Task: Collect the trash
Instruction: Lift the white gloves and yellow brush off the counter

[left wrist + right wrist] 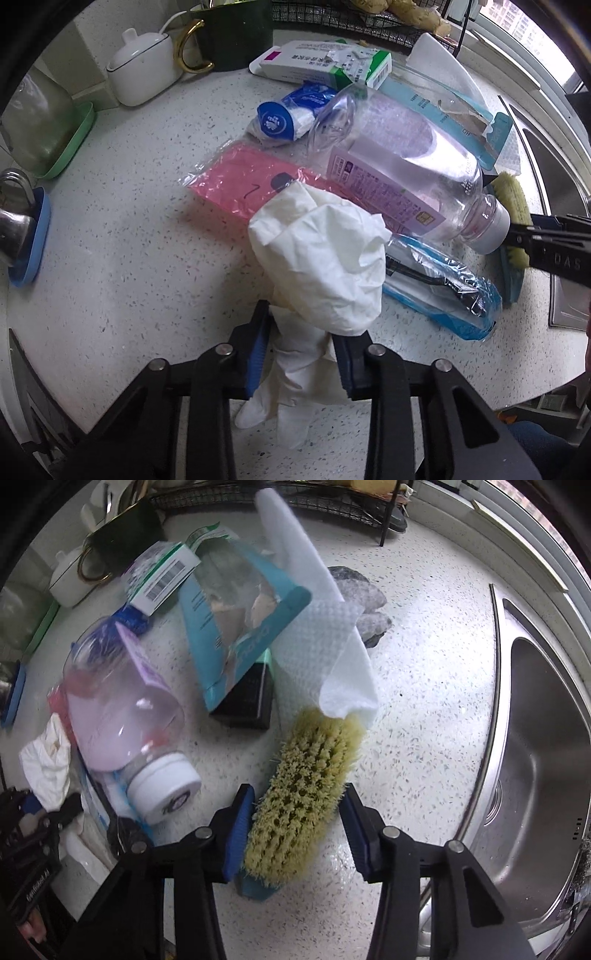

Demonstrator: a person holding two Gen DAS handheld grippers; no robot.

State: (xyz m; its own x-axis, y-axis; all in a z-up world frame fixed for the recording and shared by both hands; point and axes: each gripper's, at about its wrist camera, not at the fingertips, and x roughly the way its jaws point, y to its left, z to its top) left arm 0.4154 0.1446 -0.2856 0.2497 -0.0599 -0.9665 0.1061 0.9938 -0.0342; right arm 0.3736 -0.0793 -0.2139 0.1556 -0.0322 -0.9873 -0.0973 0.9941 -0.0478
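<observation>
My left gripper (301,334) is shut on a crumpled white glove (321,258) above the speckled counter (129,240). Behind it lie a pink plastic bag (236,181), a clear bottle with a purple label (399,162), a blue-and-clear wrapper (443,291), a blue-capped packet (284,118) and a white-green box (325,62). My right gripper (297,808) is open with its jaws either side of a yellow-bristled scrub brush (306,797) on a teal base. The bottle (122,709), a teal torn package (236,627) and a white paper towel (325,635) lie beyond it.
A steel sink (535,738) lies at the right. A wire rack (295,498) stands at the back. A white sugar pot (140,66), a dark green mug (229,37), a green tray (74,144) and a blue tray (33,236) stand at the left.
</observation>
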